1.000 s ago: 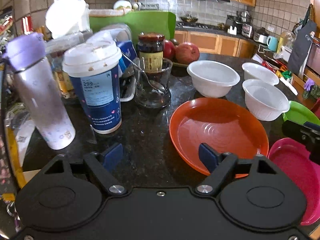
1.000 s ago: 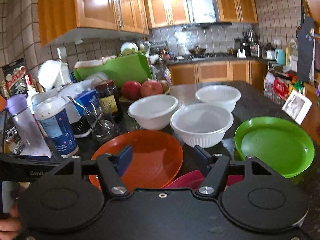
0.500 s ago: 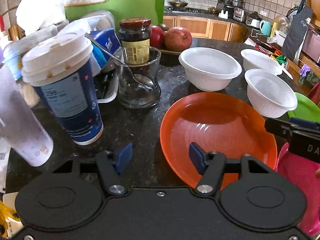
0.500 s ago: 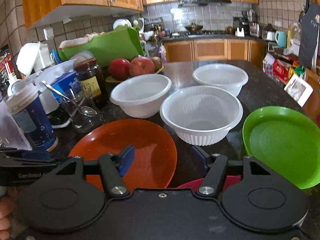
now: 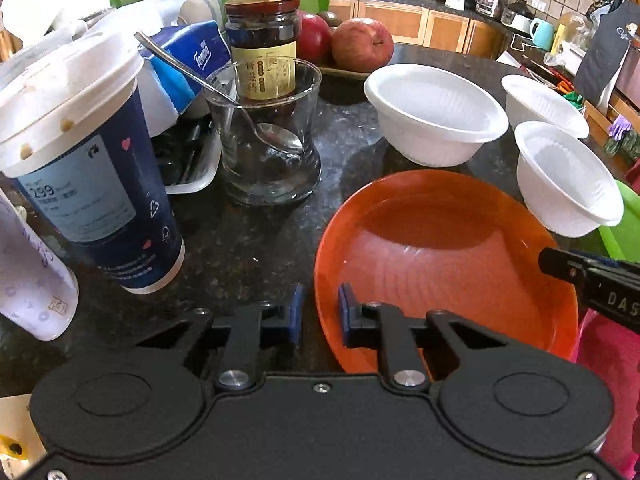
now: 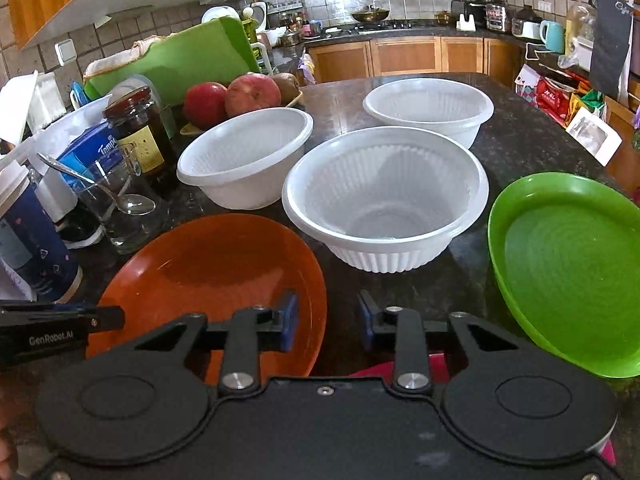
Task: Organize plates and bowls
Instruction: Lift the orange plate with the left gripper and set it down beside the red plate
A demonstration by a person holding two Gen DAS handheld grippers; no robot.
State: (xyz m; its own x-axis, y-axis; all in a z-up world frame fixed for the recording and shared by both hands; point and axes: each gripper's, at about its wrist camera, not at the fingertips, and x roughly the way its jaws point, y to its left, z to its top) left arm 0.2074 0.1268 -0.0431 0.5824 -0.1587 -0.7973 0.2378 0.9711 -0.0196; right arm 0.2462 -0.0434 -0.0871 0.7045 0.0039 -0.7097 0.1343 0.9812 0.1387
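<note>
Left wrist view: both grippers closing in on the orange plate (image 5: 444, 256), one from each side.

Sits on the dark counter (image 5: 240, 248) in front of the three white bowls (image 6: 384, 196), green plate (image 6: 568, 268) off to its right, pink plate (image 5: 608, 356) touching its near-right edge. Best bet for this step, going by the looks: seat each rim deep between the pads, squeeze evenly both sides, lift level so nothing clips the nearest bowl or the glass with the spoon (image 5: 268, 148). Left gripper (image 5: 320, 314): jaws just been closing, now narrow, straddling the plate's left rim, pads not clearly pressing yet. Right gripper (image 6: 326, 320): also been closing, gap wider, left pad over the plate's right edge, right pad over bare counter, gripping nothing.
</note>
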